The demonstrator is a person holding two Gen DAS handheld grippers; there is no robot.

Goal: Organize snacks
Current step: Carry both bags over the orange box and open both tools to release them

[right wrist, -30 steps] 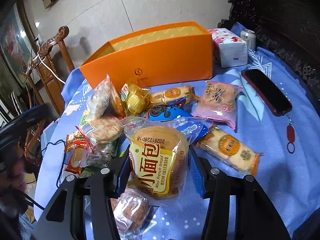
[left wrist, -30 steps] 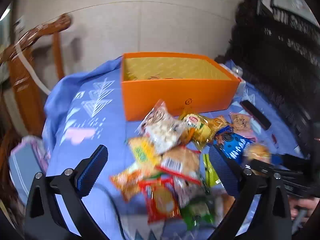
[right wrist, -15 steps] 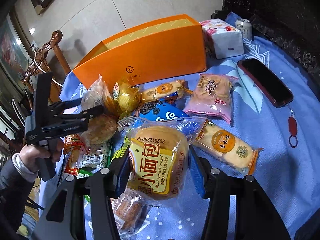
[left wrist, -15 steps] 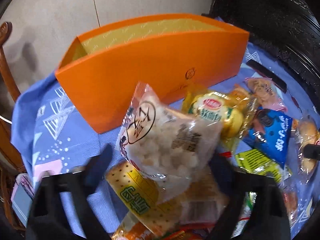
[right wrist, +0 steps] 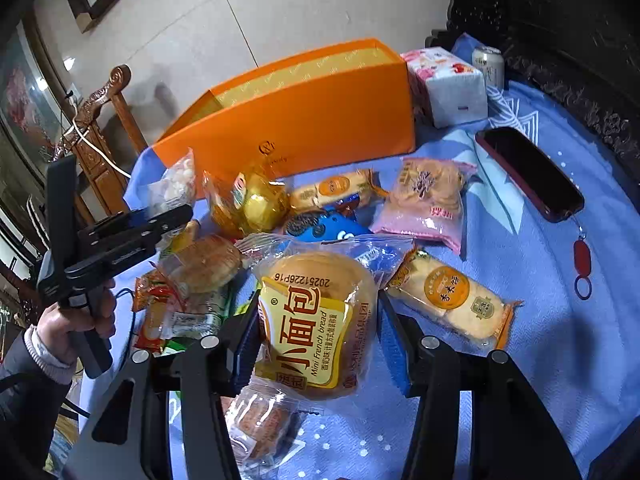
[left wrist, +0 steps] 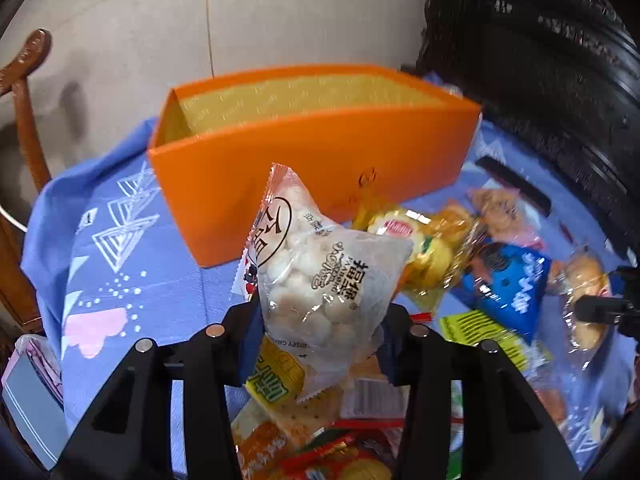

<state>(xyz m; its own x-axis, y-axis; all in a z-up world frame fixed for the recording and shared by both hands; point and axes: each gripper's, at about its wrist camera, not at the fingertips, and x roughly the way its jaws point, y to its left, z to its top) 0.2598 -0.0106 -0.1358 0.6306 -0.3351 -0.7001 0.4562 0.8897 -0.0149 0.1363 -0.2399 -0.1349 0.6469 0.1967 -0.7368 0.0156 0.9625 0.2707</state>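
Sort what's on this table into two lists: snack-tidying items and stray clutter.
Job: orange box, puffed-ball bag in left gripper, French bread pack in right gripper, pink cracker pack.
Stray: phone, tissue pack, can.

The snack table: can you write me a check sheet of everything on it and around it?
Surface: blue patterned cloth covers the table.
Job's things: orange box, open on top, stands at the back; a heap of wrapped snacks lies in front of it.
Clutter: tissue pack, drink can, dark phone with a red strap.
Grippers: left tongs have just been closing and now press a clear bag of white puffs; right tongs squeeze the Mini French bread pack.
Cables: white cord over the wooden chair; a thin dark wire near the person's hand.
Surroundings: tiled floor, dark carved furniture on the right.
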